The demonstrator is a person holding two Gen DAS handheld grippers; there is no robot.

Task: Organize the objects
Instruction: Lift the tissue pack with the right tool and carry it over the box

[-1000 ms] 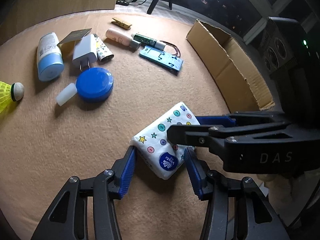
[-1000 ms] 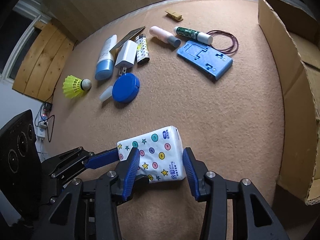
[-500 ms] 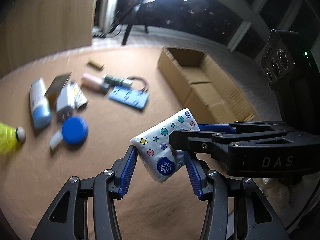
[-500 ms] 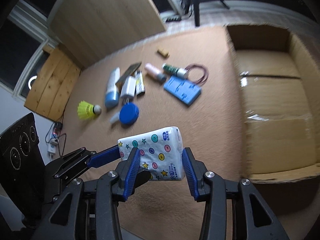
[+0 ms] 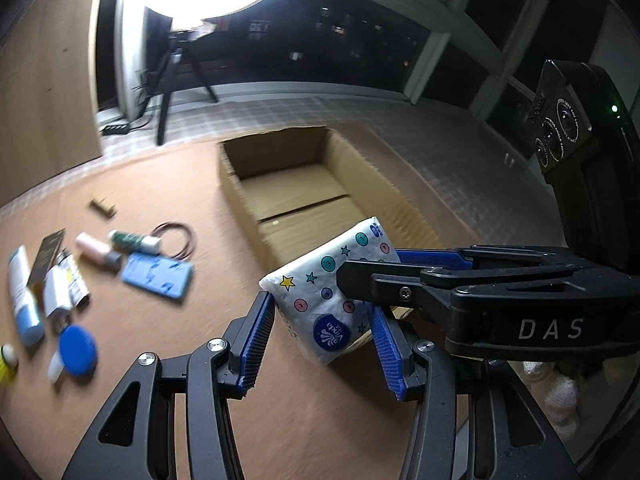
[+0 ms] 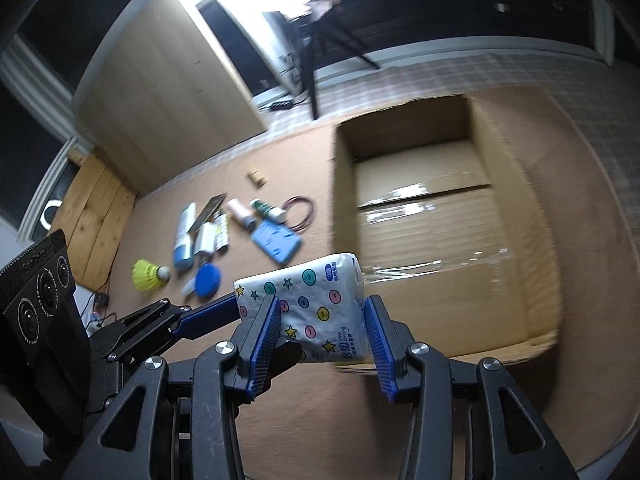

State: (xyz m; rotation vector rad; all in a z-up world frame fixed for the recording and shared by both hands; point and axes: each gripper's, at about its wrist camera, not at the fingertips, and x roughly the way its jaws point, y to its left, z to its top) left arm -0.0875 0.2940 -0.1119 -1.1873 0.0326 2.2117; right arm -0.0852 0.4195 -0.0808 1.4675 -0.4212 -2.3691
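Note:
A white tissue pack (image 5: 320, 300) with coloured dots and stars is held in the air between both grippers. My left gripper (image 5: 322, 332) is shut on its near end. My right gripper (image 6: 320, 332) is shut on its sides; the pack also shows in the right wrist view (image 6: 308, 304). The pack hangs over the near edge of an open, empty cardboard box (image 5: 304, 196), which also shows in the right wrist view (image 6: 432, 216).
On the tan mat to the left lie a blue phone stand (image 6: 276, 242), a blue lid (image 6: 208, 280), a yellow shuttlecock (image 6: 146, 274), a blue-white tube (image 6: 184, 240), a white charger (image 6: 205, 240), a pink tube (image 6: 240, 212) and a hair tie (image 6: 302, 212). A ring light on a tripod (image 5: 176, 60) stands behind.
Both grippers have lifted the tissue pack off the mat and carried it up and right, towards the cardboard box. The loose objects now lie farther away on the left.

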